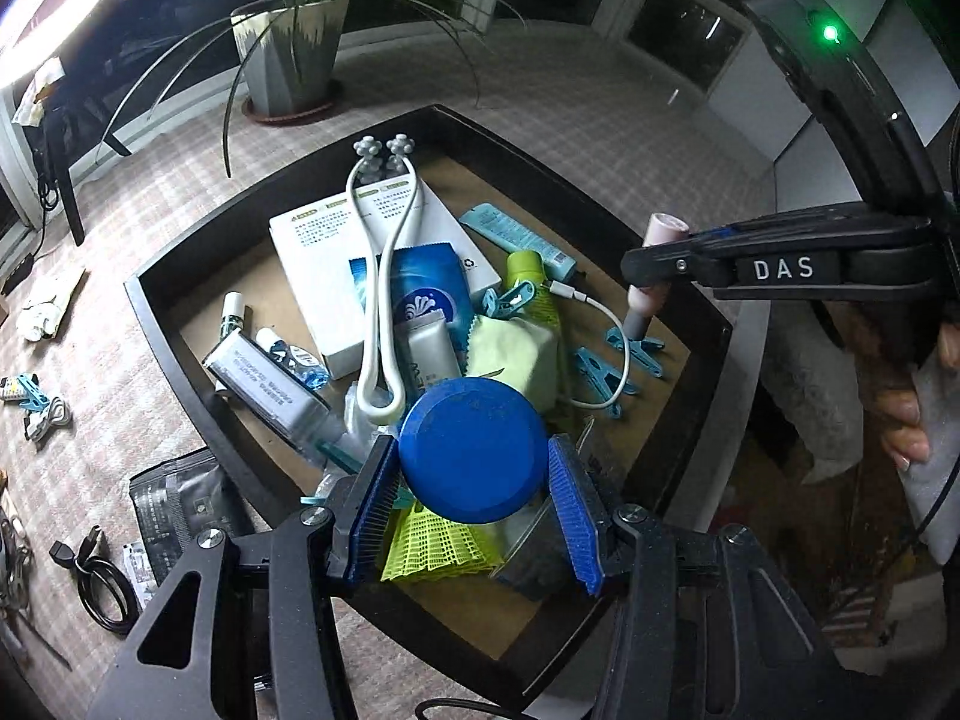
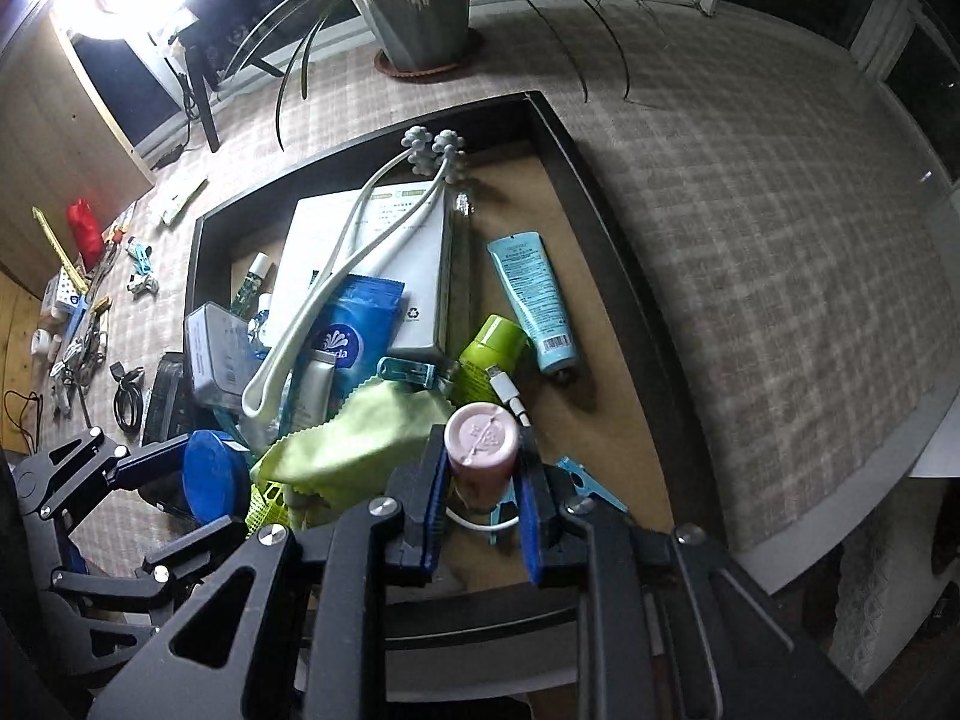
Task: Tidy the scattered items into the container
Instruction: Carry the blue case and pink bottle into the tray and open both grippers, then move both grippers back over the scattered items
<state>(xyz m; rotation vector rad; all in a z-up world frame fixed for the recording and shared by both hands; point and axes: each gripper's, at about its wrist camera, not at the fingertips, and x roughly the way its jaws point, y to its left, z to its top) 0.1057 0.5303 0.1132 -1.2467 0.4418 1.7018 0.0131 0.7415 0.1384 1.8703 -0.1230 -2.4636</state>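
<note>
Left grip: your left gripper (image 1: 474,480) is clamped on a blue round jar (image 1: 474,450), pads pressed against its two sides, lid facing the camera.
Right grip: your right gripper (image 2: 483,480) is clamped on a pink bottle (image 2: 481,441), the cap end toward the lens.
Where they are: both items hang over the dark tray (image 2: 600,180), above the near end of the pile, not yet set down.
Bottle axis: its long axis runs roughly along your right fingers, pointing steeply down into the tray; in the left view it crosses the jaws nearly upright, grey lower end below.
Jar axis: short and squat, axis pointing along your left fingers, flat lid up toward you.
Risk, pile: the jar sits over a yellow mesh piece (image 1: 432,546) and the green cloth (image 2: 354,438); let go there and it may roll off the heap.
Risk, bottle: dropped on end, it likely topples onto the white cable (image 2: 507,396) or blue clips (image 1: 636,348).
Risk, crowding: your grippers are close together; lowering both at once could knock them.
Left outside: cable (image 1: 99,576) and black pouch (image 1: 180,510) lie on the table.
</note>
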